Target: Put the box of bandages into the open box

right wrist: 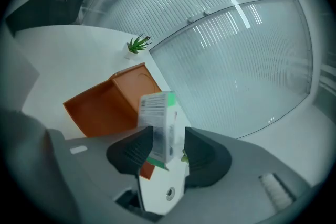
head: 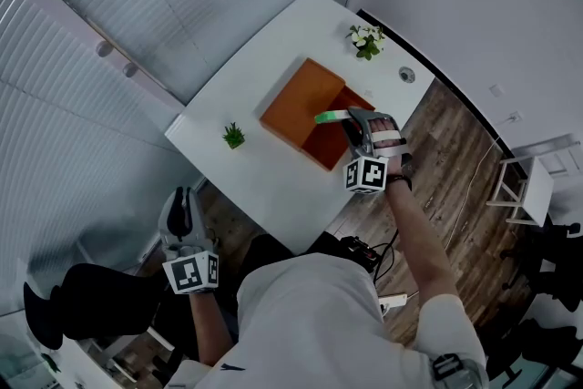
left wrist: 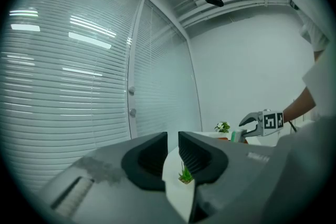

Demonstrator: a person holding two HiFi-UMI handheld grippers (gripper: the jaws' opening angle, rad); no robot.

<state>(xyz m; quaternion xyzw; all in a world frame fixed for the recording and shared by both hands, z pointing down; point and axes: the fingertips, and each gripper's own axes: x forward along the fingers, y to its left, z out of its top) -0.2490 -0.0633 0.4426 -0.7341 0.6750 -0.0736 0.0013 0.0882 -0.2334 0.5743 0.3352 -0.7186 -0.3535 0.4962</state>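
Two grippers are in your hands, and only the right gripper (head: 351,118) is at the work. Its jaws stand apart with the box of bandages (right wrist: 160,123) between them; it looks tilted and blurred, with a gap showing between it and one pad. In the head view the box of bandages (head: 330,116) sits over the open box (head: 301,105), an orange one with its lid folded back, which rests on the white desk (head: 264,173). Your left gripper (head: 182,205) hangs low, off the desk's near edge; its jaws stand narrowly apart with nothing between them. A small green plant (head: 233,136) and a flowering plant (head: 366,39) stand on the desk, well apart from the open box.
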